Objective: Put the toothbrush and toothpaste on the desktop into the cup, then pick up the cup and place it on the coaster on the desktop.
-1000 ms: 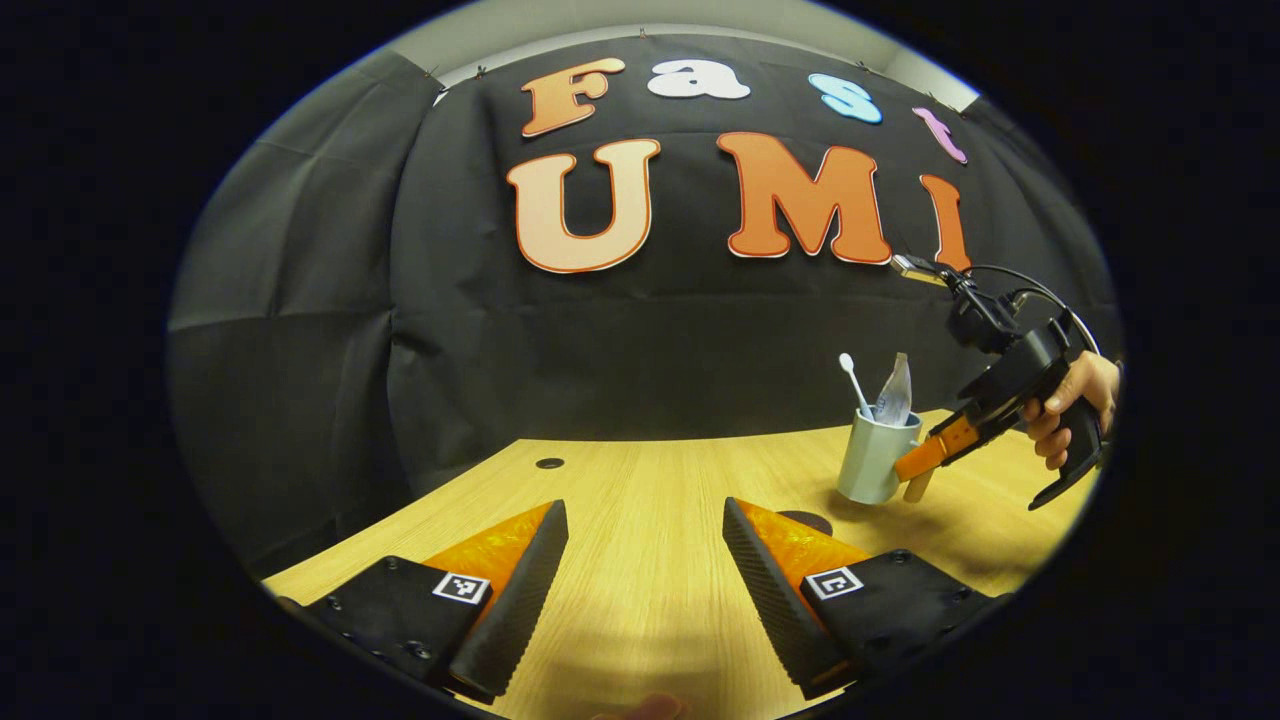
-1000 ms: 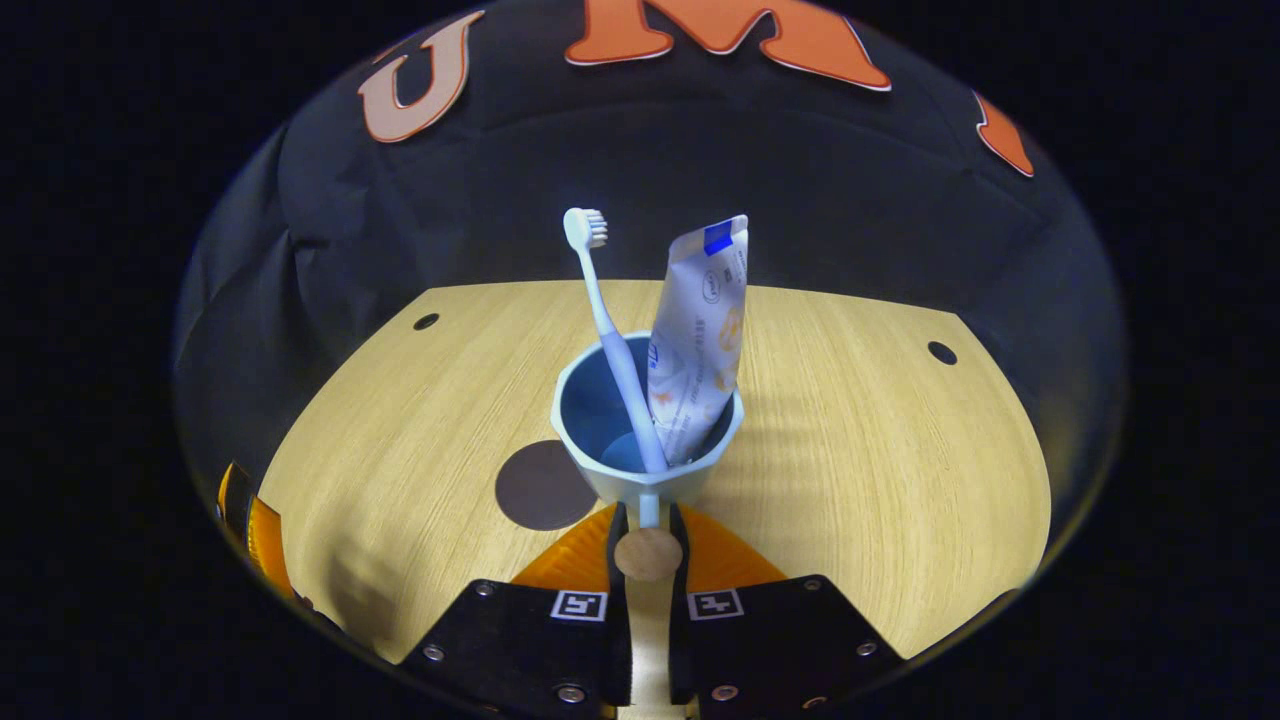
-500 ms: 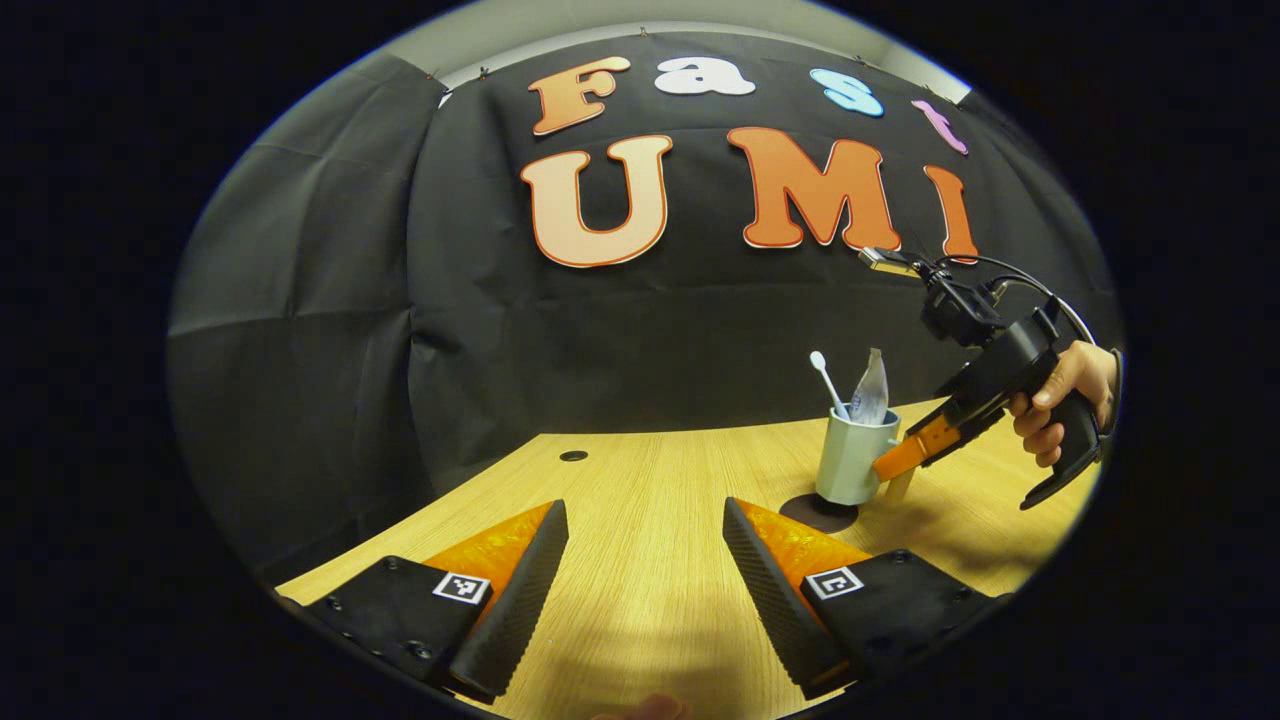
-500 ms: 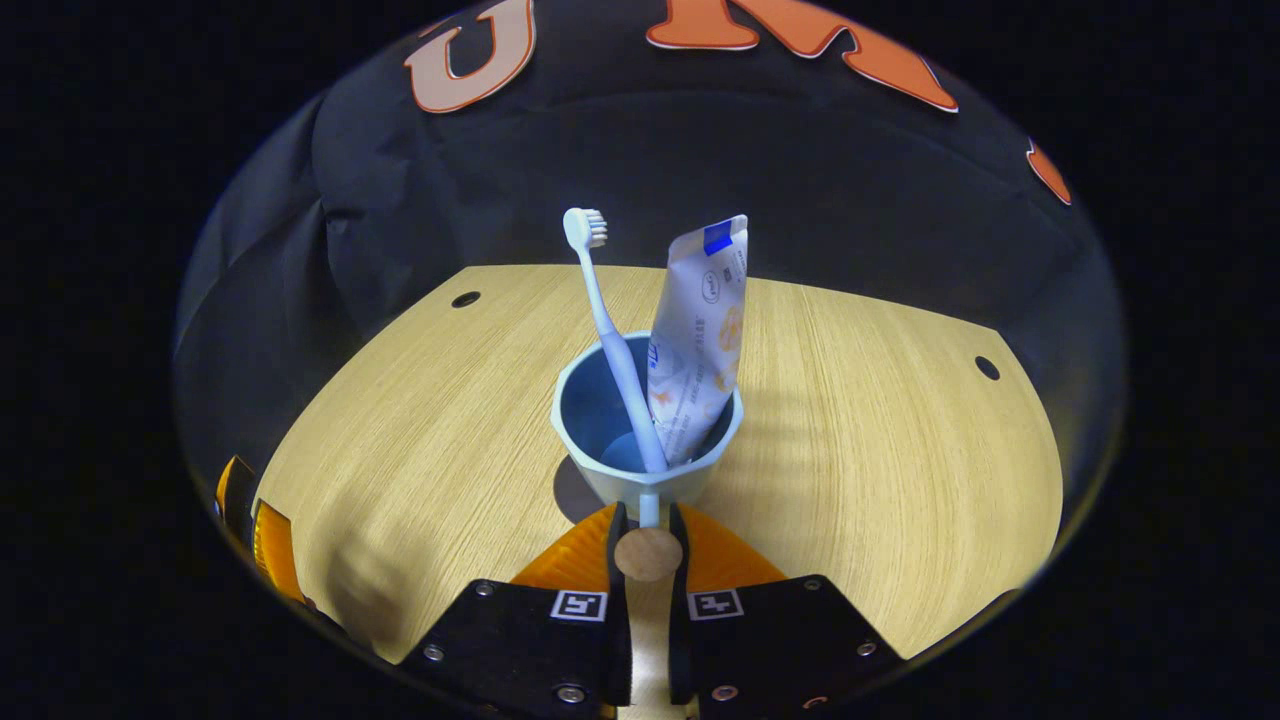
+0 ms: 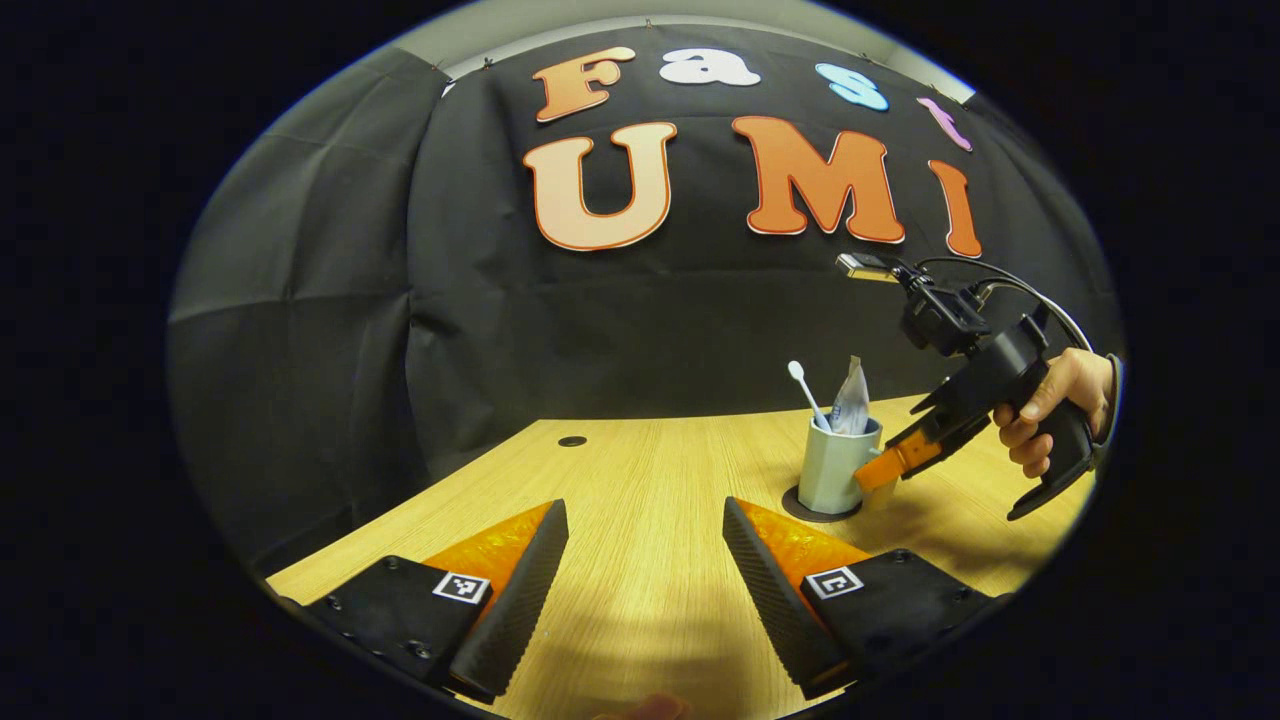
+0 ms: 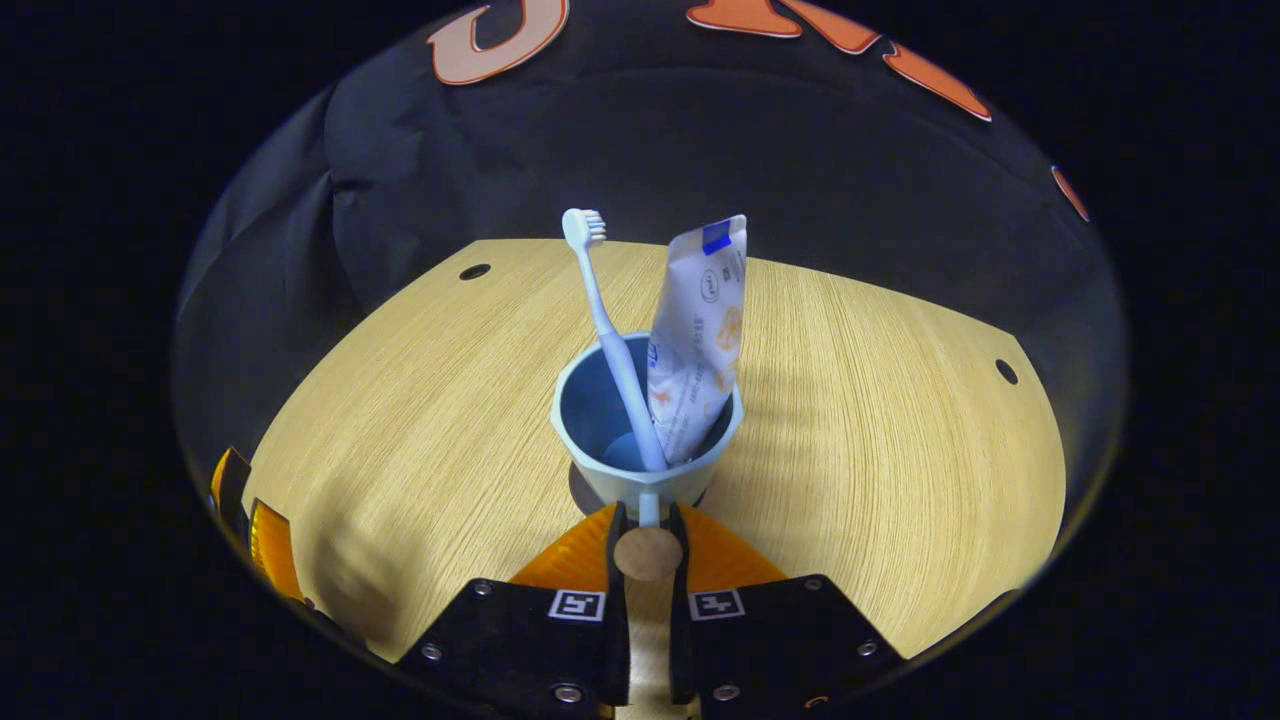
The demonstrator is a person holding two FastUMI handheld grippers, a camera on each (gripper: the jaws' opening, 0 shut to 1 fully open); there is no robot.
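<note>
We clamp the right gripper (image 6: 648,520) on the handle (image 6: 648,552) of the rigid, light, top-heavy cup (image 6: 646,420) over the coaster (image 5: 820,508); left gripper (image 5: 645,560) gapes idle.

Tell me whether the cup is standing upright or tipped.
Upright. In the left gripper view the cup stands straight on the coaster, with the toothbrush and toothpaste poking from its top; the right gripper holds its handle.

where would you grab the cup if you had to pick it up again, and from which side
By its handle, from the side facing the right gripper, whose fingers are now shut on it. The cup stands upright on the coaster, and the toothbrush and toothpaste sticking out block a grip from above.
</note>
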